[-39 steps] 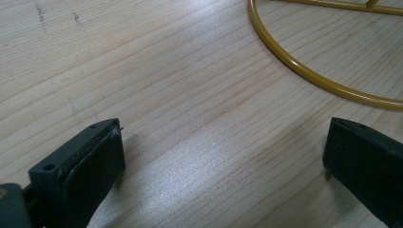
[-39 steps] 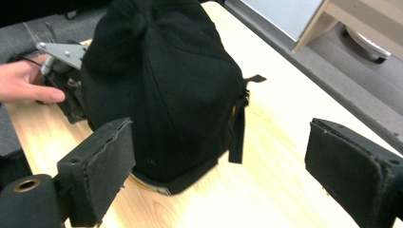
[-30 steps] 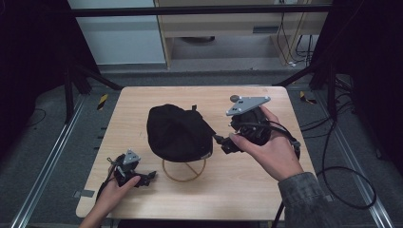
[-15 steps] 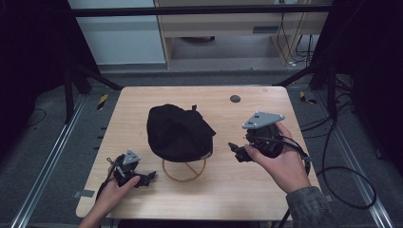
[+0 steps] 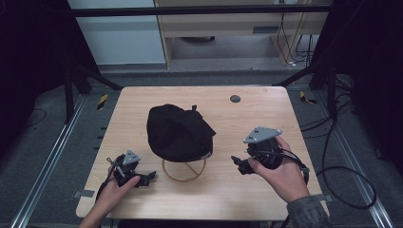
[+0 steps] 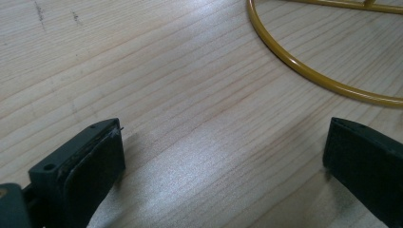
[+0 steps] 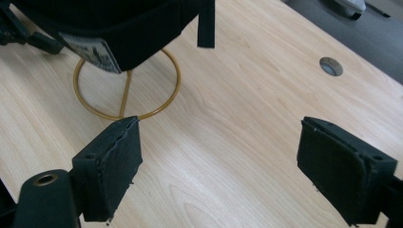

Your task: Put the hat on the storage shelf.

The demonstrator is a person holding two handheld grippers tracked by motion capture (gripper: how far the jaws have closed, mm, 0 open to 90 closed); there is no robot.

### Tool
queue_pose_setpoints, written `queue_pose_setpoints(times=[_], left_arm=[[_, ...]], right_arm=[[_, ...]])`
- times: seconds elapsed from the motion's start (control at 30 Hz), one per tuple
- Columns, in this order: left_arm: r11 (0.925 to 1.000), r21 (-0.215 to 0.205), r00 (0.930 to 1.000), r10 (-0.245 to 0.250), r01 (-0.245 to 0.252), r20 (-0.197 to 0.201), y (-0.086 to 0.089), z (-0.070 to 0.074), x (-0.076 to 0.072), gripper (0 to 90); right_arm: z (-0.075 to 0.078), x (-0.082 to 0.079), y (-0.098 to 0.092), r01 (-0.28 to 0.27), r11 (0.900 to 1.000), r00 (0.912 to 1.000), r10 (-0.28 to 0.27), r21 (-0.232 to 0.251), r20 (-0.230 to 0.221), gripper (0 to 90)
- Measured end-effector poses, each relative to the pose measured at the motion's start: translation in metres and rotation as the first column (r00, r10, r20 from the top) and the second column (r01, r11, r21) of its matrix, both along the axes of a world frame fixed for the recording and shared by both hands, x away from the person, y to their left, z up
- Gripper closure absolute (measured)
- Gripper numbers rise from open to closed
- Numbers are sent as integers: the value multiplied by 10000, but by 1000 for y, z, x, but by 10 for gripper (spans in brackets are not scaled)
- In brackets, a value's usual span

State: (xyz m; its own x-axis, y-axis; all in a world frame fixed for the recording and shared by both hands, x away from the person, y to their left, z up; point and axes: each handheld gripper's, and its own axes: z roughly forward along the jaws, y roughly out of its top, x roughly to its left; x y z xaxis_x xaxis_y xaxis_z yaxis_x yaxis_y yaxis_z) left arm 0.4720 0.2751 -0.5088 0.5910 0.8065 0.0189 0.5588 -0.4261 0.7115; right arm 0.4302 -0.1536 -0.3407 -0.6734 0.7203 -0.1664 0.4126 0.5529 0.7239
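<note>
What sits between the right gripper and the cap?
Nothing visible: bare table lies between the open right gripper and the black cap on its gold wire stand.

Left hand-held gripper (image 5: 151, 176) low, jaws wide, empty. Right hand-held gripper (image 5: 236, 163) jaws just closing slightly, wide apart, empty.

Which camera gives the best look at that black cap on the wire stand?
The high view: the whole cap shows on its stand. The right gripper view catches its lower edge and strap; the left gripper view has part of the stand's ring.
</note>
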Motion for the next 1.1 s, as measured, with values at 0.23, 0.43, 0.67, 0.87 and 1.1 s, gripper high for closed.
queue_pose_setpoints(times=[0.23, 0.43, 0.67, 0.87, 1.1], left_arm=[[10000, 0, 10000, -2, 2, 0, 0, 0, 0, 0], [10000, -1, 10000, 1, -1, 1, 0, 0, 0, 0], [10000, 3, 10000, -3, 3, 2, 0, 0, 0, 0], [10000, 3, 10000, -3, 3, 2, 0, 0, 0, 0], [10000, 5, 10000, -3, 3, 4, 0, 0, 0, 0]], right_arm=[[-17, -3, -3, 51, 10000, 9999, -50, 28, -152, 150], [-40, -3, -4, 281, 9990, 9989, -266, 359, -398, 150], [-71, 0, -2, 628, 9958, 9963, -587, 673, -624, 148], [-86, 4, -2, 774, 9937, 9947, -715, 807, -734, 148], [-104, 10, -3, 1031, 9894, 9910, -934, 1023, -954, 148]])
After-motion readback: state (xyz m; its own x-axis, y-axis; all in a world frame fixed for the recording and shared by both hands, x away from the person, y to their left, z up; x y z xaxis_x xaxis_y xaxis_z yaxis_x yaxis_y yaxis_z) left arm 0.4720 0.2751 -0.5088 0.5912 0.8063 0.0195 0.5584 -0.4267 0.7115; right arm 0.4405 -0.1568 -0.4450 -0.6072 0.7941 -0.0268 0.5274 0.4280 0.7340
